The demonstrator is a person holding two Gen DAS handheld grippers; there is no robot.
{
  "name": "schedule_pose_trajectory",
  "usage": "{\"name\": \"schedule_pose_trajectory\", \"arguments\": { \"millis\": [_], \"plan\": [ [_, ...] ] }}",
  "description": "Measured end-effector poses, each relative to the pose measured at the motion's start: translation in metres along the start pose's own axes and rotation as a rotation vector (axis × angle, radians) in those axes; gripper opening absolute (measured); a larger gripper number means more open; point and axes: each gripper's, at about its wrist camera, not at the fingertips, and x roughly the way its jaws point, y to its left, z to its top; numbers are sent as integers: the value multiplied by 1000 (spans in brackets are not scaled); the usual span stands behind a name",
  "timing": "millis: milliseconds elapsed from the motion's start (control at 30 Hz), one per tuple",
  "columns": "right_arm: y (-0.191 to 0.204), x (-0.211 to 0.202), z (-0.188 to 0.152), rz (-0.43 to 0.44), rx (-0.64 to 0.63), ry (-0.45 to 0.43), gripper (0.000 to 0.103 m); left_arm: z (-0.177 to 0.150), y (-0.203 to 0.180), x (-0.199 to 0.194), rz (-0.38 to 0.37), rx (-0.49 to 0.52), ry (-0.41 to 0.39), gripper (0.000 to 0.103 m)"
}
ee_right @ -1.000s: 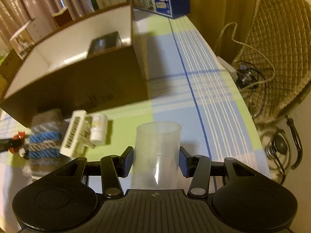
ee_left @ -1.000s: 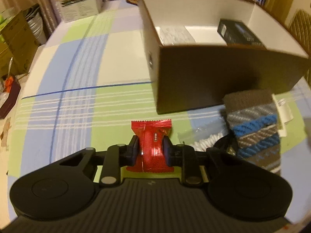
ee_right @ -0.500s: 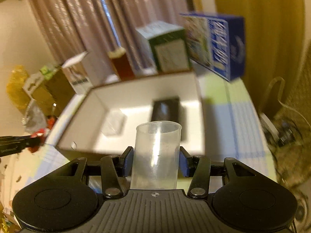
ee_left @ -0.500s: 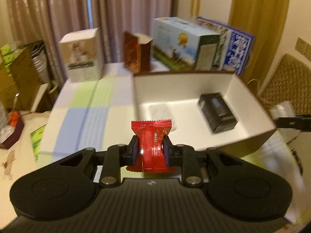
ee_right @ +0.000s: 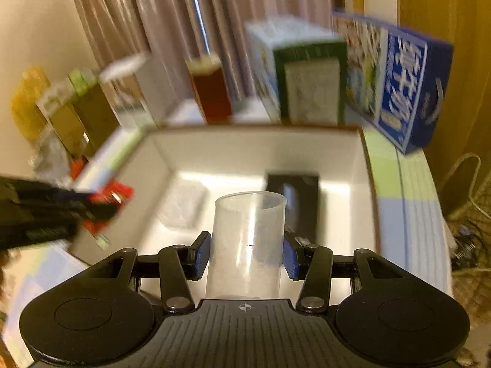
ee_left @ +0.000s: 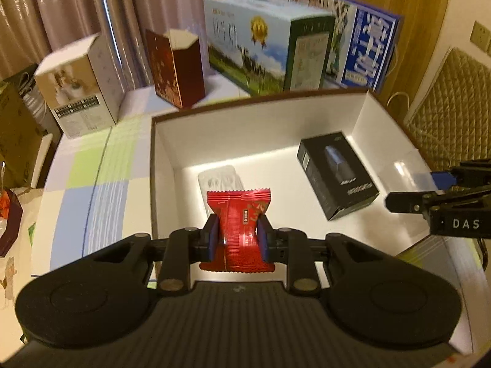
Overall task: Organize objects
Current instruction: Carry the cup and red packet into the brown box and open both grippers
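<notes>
A red snack packet (ee_left: pixel 237 230) is pinched between the pads of my left gripper (ee_left: pixel 237 237), held above the near side of the open brown box (ee_left: pixel 260 141) with white inner walls. My right gripper (ee_right: pixel 247 253) is shut on a clear plastic cup (ee_right: pixel 247 239), upright, above the same box (ee_right: pixel 254 150). In the left wrist view the right gripper (ee_left: pixel 399 204) and its cup (ee_left: pixel 405 173) reach in from the right edge. The right wrist view shows the left gripper (ee_right: pixel 101 205) with the red packet (ee_right: pixel 112 194) at the left. On the box floor lie a black carton (ee_left: pixel 336 173) and a clear packet (ee_left: pixel 219 181).
Behind the box stand a white carton (ee_left: pixel 76 89), a dark red carton (ee_left: pixel 175 67), a green-and-white milk case (ee_left: pixel 267 40) and a blue case (ee_left: pixel 365 46). The chequered tablecloth (ee_left: pixel 98 178) lies to the left. A quilted chair back (ee_left: pixel 451 113) and cables (ee_right: pixel 466 236) are on the right.
Both grippers have risen from the tablecloth and moved forward over the open box, each keeping its hold. The knitted cloth and small items on the table have dropped out of view.
</notes>
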Motion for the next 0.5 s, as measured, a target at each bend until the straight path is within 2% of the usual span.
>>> {"name": "schedule_pose_trajectory", "arguments": {
  "millis": [233,500],
  "plan": [
    [-23,34,-13,-83,-30,183,45,-3,-2,30,6,21,81,22],
    [-21,54,-9,-137,-98,301,46,-5,-6,47,12,48,127,22]
  ]
}}
